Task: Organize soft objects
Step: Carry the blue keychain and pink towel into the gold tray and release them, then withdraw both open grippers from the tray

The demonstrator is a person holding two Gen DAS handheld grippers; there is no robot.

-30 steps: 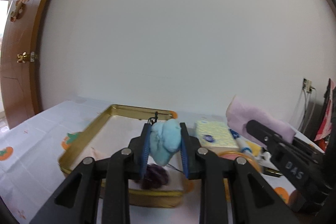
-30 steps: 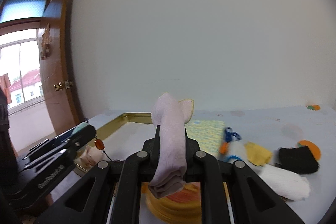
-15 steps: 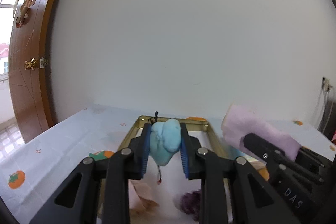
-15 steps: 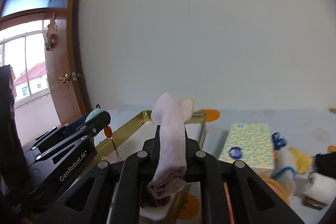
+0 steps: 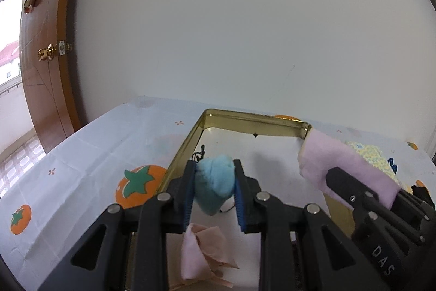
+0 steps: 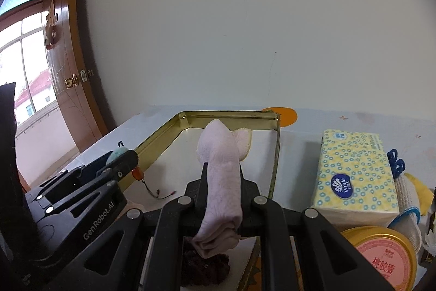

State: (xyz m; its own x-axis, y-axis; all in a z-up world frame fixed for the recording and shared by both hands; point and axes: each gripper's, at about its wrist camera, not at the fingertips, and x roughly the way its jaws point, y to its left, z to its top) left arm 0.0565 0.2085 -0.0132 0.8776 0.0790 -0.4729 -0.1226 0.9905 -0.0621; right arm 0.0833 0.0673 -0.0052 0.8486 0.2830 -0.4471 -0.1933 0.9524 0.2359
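Note:
My left gripper (image 5: 214,182) is shut on a light blue plush toy (image 5: 215,187) and holds it above the near part of a gold metal tray (image 5: 253,122). A pink cloth piece (image 5: 204,250) lies in the tray just below it. My right gripper (image 6: 222,176) is shut on a folded pink towel (image 6: 220,182), also over the tray (image 6: 229,115). A dark purple fuzzy item (image 6: 207,266) lies in the tray under the right gripper. The right gripper with the towel (image 5: 346,168) shows at the right of the left wrist view.
A yellow tissue pack (image 6: 357,173) stands right of the tray. A yellow round tin (image 6: 381,255), a rolled white cloth (image 6: 408,209) and a blue cord (image 6: 396,165) lie beside it. The tablecloth (image 5: 81,182) has orange fruit prints. A wooden door (image 5: 43,59) is at left.
Both grippers have moved left and forward over the tray, still holding their items. The tissue pack has shifted to the right in the right wrist view.

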